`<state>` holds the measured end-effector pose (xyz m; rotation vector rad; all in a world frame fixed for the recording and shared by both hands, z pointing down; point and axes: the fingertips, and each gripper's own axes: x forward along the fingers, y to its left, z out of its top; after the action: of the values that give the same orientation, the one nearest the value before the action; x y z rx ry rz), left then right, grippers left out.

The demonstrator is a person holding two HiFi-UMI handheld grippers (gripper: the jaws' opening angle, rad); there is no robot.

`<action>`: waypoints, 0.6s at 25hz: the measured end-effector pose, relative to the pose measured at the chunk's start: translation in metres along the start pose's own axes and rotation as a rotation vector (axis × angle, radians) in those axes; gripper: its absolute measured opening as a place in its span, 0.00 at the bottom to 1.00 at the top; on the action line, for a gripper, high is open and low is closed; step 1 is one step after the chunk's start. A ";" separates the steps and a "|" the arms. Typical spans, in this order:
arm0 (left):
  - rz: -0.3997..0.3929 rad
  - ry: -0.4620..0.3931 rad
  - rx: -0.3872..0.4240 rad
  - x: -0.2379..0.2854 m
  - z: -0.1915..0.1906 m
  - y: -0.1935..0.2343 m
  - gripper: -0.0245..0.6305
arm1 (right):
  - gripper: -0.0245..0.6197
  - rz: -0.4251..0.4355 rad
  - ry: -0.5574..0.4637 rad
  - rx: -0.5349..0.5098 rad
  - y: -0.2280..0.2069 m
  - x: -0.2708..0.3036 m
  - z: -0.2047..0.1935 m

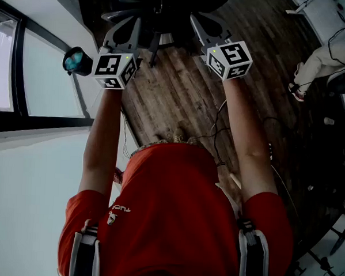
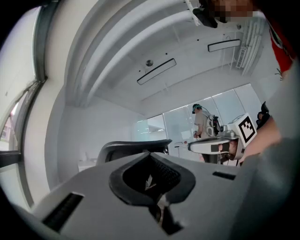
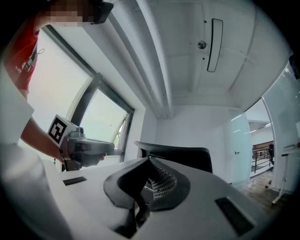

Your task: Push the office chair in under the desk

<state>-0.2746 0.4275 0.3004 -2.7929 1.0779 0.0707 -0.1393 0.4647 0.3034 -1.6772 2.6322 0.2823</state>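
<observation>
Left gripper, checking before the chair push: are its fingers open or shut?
Shut. In the left gripper view, the left gripper has its fingers together, with nothing between them.

Your left gripper [image 1: 125, 33] & right gripper [image 1: 206, 31]: grey bodies. Each has a white cube w/ blk square markers, left cube [image 1: 114, 71] & right cube [image 1: 229, 59]. Pads [image 3: 161, 180] are blk w/ a fine grid texture. Office chair [image 1: 162, 10]: blk. Floor [image 1: 180, 100]: dark brown wood planks. Your shirt [image 1: 174, 221]: red w/ small white print. Wall [image 1: 31, 185]: white. Window frame [image 1: 23, 121]: blk. Round lens [image 1: 77, 60] by the left cube: teal.
</observation>
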 end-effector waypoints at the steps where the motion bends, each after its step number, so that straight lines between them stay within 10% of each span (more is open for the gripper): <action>1: 0.001 0.002 0.001 0.001 -0.001 -0.001 0.05 | 0.08 0.013 -0.003 0.005 -0.001 -0.001 0.000; 15: 0.070 0.080 0.128 0.020 -0.019 0.015 0.06 | 0.09 0.106 0.097 -0.175 -0.048 0.001 -0.022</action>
<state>-0.2697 0.4002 0.3150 -2.6649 1.1552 -0.0998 -0.0946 0.4410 0.3179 -1.6386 2.8492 0.4578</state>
